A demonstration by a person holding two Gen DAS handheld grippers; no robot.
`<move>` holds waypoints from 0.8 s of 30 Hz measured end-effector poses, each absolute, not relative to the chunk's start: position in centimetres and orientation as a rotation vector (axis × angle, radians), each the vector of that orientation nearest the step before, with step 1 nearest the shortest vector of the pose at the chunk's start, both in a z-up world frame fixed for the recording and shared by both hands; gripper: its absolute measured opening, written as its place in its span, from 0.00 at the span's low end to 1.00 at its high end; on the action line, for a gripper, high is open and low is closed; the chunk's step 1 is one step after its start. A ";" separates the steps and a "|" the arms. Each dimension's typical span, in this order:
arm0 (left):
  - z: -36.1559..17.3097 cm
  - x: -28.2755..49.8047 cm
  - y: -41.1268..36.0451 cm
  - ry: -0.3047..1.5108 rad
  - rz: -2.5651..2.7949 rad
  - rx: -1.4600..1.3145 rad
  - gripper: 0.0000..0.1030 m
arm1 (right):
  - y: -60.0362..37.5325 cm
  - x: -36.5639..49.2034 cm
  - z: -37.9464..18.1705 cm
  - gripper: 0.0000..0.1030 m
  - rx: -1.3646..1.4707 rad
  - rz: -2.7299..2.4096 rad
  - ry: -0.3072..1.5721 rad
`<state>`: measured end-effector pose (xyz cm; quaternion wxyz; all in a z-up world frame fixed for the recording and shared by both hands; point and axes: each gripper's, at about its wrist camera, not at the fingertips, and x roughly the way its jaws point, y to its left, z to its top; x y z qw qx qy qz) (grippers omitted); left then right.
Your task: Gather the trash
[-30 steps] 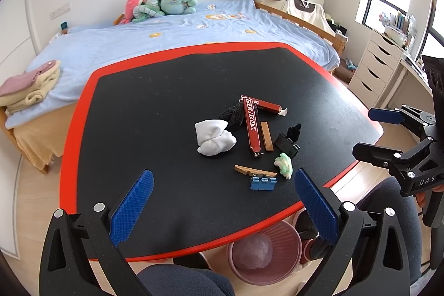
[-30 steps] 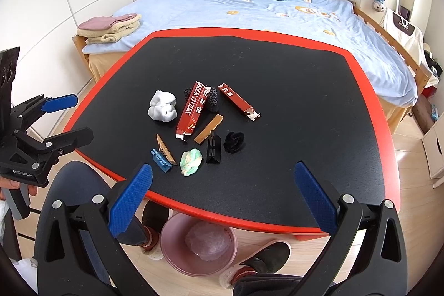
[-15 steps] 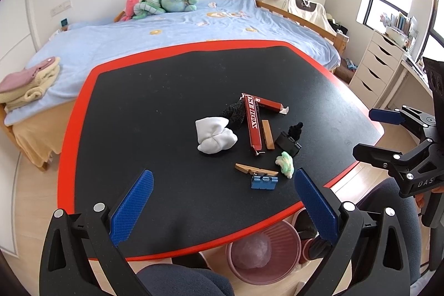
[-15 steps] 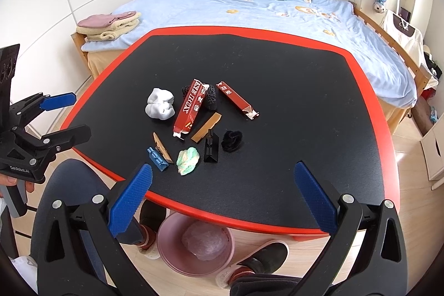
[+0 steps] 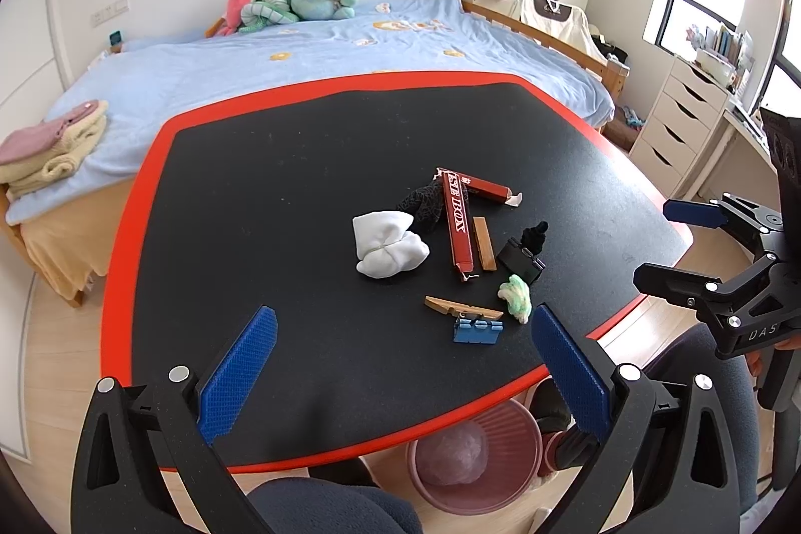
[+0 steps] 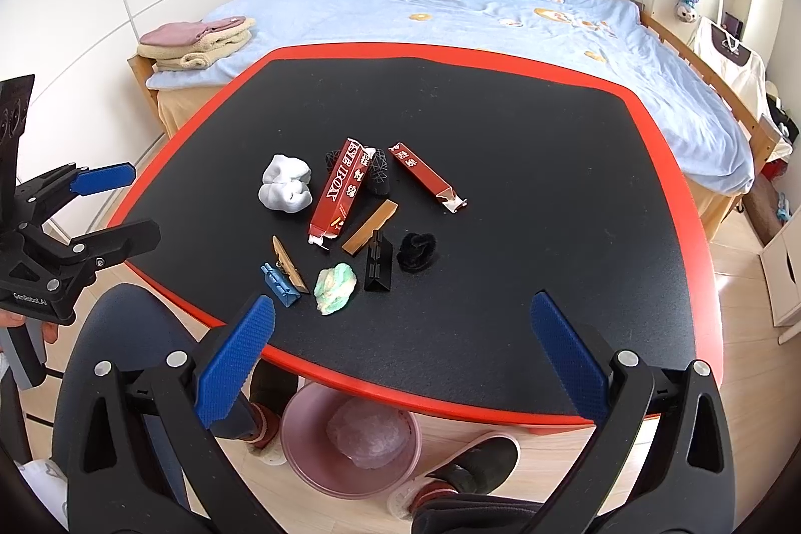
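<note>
Litter lies in a cluster on the black, red-edged table: a white crumpled wad, two red cartons, a green-white wad, a black fuzzy ball, wooden strips, a blue clip and a black folded piece. My left gripper hangs open at the table's near left edge. My right gripper stands open over the near edge. A pink bin sits under the table.
A bed with a blue cover, plush toys and folded towels stands behind the table. White drawers are at the right. A person's knees and slippered feet are beside the bin.
Both grippers have shifted slightly, so the table and litter sit a little lower and closer in each view. Both stay open and hold nothing.
</note>
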<state>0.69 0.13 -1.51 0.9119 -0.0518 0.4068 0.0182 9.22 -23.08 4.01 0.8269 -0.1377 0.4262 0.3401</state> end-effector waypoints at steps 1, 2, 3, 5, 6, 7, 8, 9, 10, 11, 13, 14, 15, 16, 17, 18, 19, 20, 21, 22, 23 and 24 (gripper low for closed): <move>-1.5 0.7 0.2 0.839 0.038 -0.105 0.95 | -23.0 9.2 4.1 0.97 -0.294 0.721 0.906; -1.6 0.7 0.2 0.839 0.040 -0.104 0.95 | -23.0 9.2 4.0 0.97 -0.295 0.721 0.906; -1.6 0.8 0.1 0.840 0.041 -0.105 0.95 | -23.1 9.2 4.0 0.97 -0.295 0.721 0.906; -1.8 1.0 0.2 0.844 0.042 -0.108 0.95 | -23.1 9.2 4.0 0.97 -0.298 0.722 0.905; -1.9 1.0 0.2 0.845 0.042 -0.108 0.95 | -23.0 9.3 4.0 0.97 -0.301 0.721 0.904; -2.0 1.1 0.2 0.848 0.041 -0.109 0.95 | -23.0 9.4 3.9 0.97 -0.306 0.721 0.904; -2.2 1.3 0.2 0.852 0.041 -0.110 0.95 | -23.0 9.6 3.9 0.97 -0.310 0.721 0.903; -2.2 1.5 0.3 0.854 0.041 -0.110 0.95 | -23.1 9.9 3.8 0.97 -0.316 0.722 0.905; -2.3 1.7 0.3 0.857 0.041 -0.110 0.95 | -23.1 10.2 3.7 0.97 -0.321 0.721 0.907; -2.4 1.9 0.3 0.859 0.040 -0.110 0.95 | -23.0 10.5 3.7 0.97 -0.324 0.719 0.910; -2.5 2.5 0.6 0.866 0.036 -0.117 0.95 | -23.1 11.4 3.5 0.97 -0.320 0.717 0.920; -2.6 2.9 0.7 0.870 0.033 -0.123 0.95 | -23.0 11.8 3.3 0.97 -0.316 0.716 0.926; -2.7 3.3 0.8 0.874 0.029 -0.128 0.95 | -23.0 12.3 3.1 0.97 -0.313 0.717 0.935; -2.8 3.5 0.9 0.878 0.028 -0.129 0.95 | -22.9 12.8 2.9 0.97 -0.313 0.715 0.942; -3.0 4.1 1.0 0.888 0.026 -0.130 0.95 | -22.8 13.1 2.7 0.97 -0.316 0.713 0.949; -3.2 4.5 1.1 0.895 0.026 -0.130 0.95 | -22.7 13.7 2.3 0.97 -0.318 0.714 0.959; -3.4 4.7 1.3 0.900 0.026 -0.130 0.95 | -22.6 14.0 2.1 0.97 -0.319 0.715 0.966; -3.7 5.3 1.5 0.912 0.029 -0.131 0.95 | -22.4 14.4 1.7 0.97 -0.321 0.716 0.975; -3.9 5.6 1.7 0.919 0.031 -0.133 0.95 | -22.2 14.7 1.5 0.97 -0.322 0.719 0.981; -4.2 6.0 1.9 0.929 0.033 -0.136 0.95 | -22.0 15.0 1.2 0.97 -0.326 0.721 0.988; -4.4 6.3 2.1 0.940 0.038 -0.138 0.95 | -21.8 15.2 0.9 0.97 -0.330 0.723 0.992; -4.7 6.8 2.4 0.954 0.043 -0.142 0.95 | -21.6 15.6 0.6 0.97 -0.333 0.733 0.997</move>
